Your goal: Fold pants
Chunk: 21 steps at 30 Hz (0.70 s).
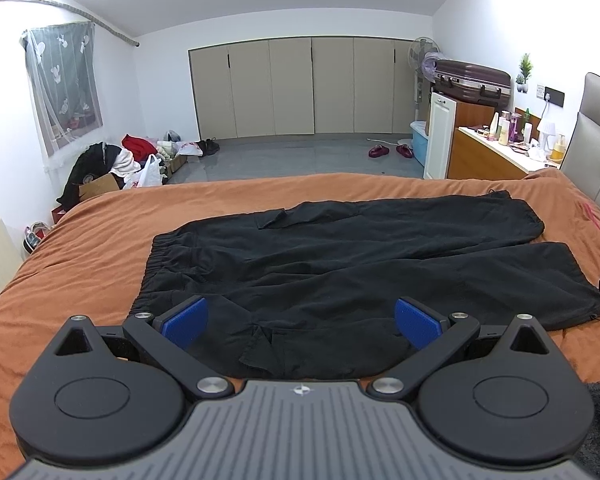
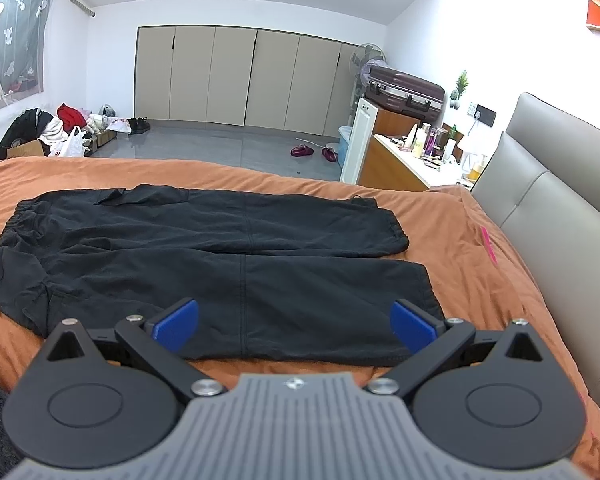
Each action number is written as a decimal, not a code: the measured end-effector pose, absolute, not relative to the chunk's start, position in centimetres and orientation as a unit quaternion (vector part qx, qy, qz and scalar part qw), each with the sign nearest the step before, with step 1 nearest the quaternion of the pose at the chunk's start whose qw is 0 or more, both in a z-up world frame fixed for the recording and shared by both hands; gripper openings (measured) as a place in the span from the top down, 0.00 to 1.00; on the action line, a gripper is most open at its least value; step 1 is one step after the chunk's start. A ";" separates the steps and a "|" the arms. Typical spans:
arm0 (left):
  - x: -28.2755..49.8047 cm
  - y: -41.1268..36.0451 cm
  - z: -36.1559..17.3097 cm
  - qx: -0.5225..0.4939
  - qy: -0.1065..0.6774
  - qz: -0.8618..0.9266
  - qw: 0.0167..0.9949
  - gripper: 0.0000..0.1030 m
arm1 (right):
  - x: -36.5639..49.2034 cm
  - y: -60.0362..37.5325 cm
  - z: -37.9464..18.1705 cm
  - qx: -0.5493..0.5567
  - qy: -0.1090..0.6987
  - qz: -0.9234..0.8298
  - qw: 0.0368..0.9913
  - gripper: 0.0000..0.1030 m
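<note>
Black pants (image 1: 340, 256) lie spread flat on the orange bedspread (image 1: 80, 248), waistband to the left and both leg cuffs to the right, the legs side by side. My left gripper (image 1: 300, 322) hovers open over the near hip area by the waistband, its blue pads (image 1: 184, 322) wide apart with nothing between them. In the right wrist view the same pants (image 2: 220, 248) stretch across the bedspread (image 2: 480, 264). My right gripper (image 2: 294, 324) is open above the near leg close to its cuff, holding nothing.
A grey padded headboard (image 2: 560, 208) bounds the bed on the right. Beyond it stands a dresser (image 2: 404, 164) with bottles and a suitcase (image 2: 404, 90). Across the grey floor are wardrobe doors (image 1: 292, 86), slippers (image 1: 380, 151) and a clothes pile (image 1: 132, 160) at left.
</note>
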<state>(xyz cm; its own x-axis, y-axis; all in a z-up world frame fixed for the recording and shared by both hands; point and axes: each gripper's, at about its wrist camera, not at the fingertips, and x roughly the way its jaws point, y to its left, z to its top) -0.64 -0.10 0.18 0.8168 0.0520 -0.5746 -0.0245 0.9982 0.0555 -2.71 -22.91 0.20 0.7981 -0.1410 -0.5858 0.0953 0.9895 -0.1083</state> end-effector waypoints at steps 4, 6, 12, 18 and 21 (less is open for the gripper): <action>-0.6 0.3 0.4 0.009 0.297 0.000 0.955 0.00 | -2.6 -22.9 0.0 -0.037 0.314 -0.063 0.947 0.05; -0.8 0.1 0.5 0.019 0.286 0.003 0.958 0.00 | -2.5 -22.9 -0.1 -0.037 0.315 -0.064 0.946 0.05; -0.5 -0.3 0.7 0.030 0.286 0.013 0.958 0.00 | -2.3 -22.9 -0.2 -0.037 0.318 -0.064 0.945 0.05; -0.7 0.2 0.5 0.024 0.250 0.009 0.968 0.00 | -2.3 -23.1 -0.3 -0.035 0.312 -0.068 0.947 0.05; -1.3 0.8 0.2 0.010 0.203 0.018 0.979 0.00 | -3.4 -23.4 0.0 -0.017 0.260 -0.053 0.964 0.05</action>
<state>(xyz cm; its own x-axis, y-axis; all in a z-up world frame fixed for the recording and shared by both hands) -1.32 0.85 0.21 0.9170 0.0398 -0.3969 -0.0317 0.9991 0.0269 -3.45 -23.44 0.03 0.8588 -0.1110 -0.5001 0.0934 0.9938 -0.0602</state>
